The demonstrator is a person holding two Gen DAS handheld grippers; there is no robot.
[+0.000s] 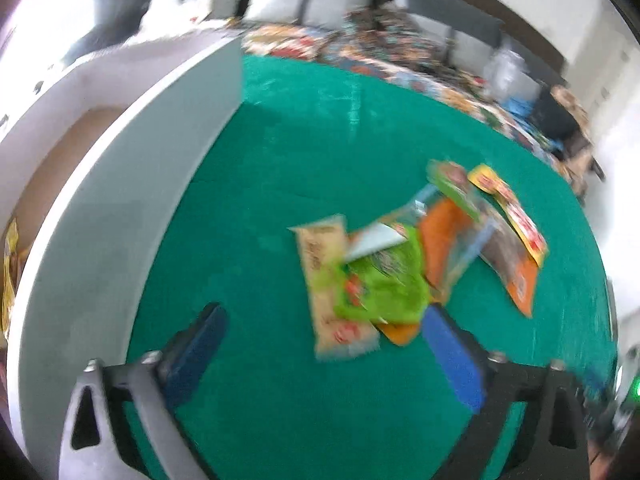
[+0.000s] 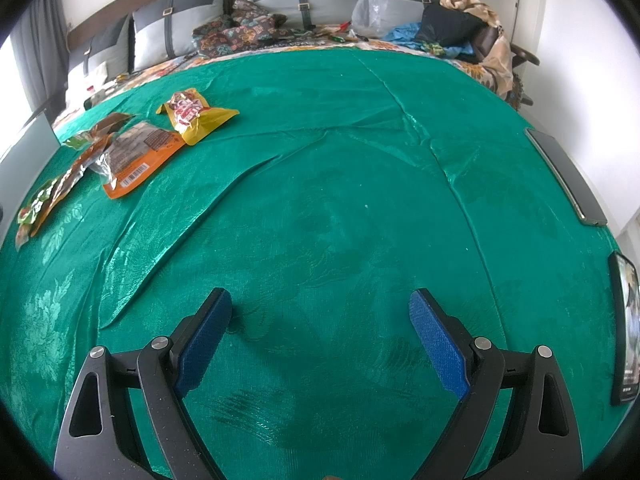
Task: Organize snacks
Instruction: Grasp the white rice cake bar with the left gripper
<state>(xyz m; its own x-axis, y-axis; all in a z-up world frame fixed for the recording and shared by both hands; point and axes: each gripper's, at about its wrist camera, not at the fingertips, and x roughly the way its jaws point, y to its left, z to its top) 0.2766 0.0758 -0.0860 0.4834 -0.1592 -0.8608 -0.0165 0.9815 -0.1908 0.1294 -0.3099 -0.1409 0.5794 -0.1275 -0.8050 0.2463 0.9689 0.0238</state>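
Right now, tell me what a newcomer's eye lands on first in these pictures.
The bright green cloth fills both views. A loose heap of snack packets lies on it, with a yellow packet at the heap's far end. Both pairs of blue-padded tongs, left tongs and right tongs, stand open and empty over the cloth.

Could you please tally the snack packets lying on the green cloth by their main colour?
Yellow packet: 1
Green packets: 2
Orange packets: 2
Beige packet: 1
Total: 6, approximate, since the pile overlaps and the left view is blurred.

Glossy green cloth (image 2: 320, 200) (patterned weave), shiny foil snack packets (image 2: 132, 152).
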